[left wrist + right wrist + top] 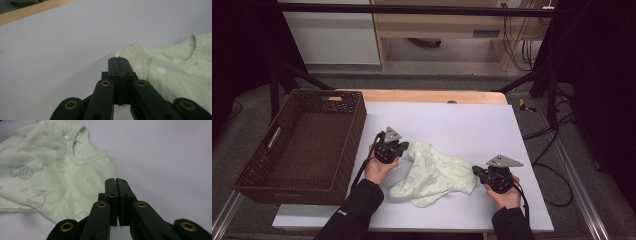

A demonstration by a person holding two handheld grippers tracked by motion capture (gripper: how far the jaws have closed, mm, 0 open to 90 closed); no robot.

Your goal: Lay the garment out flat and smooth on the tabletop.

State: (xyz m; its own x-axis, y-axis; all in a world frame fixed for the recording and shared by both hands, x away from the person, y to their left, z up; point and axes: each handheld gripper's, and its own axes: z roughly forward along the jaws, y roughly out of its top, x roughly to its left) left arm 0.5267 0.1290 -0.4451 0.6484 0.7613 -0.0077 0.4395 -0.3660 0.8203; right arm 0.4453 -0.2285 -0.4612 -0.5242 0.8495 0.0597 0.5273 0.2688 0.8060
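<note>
A pale green baby shirt (434, 172) with a fish print lies crumpled on the white table cover (452, 120). My left gripper (403, 146) is at the shirt's upper left corner. Its jaws are pressed together in the left gripper view (118, 58), with no cloth showing between them and the shirt (175, 72) just beyond and to the right. My right gripper (474, 170) sits at the shirt's right edge. Its jaws (116, 179) are also shut, with the shirt (45, 170) spread out to their left and its hem close beside the tips.
A dark brown wicker basket (357, 130) stands at the table's left side with nothing in it. A wooden table edge (432, 96) runs along the far side. Black frame bars and cables stand beyond the table.
</note>
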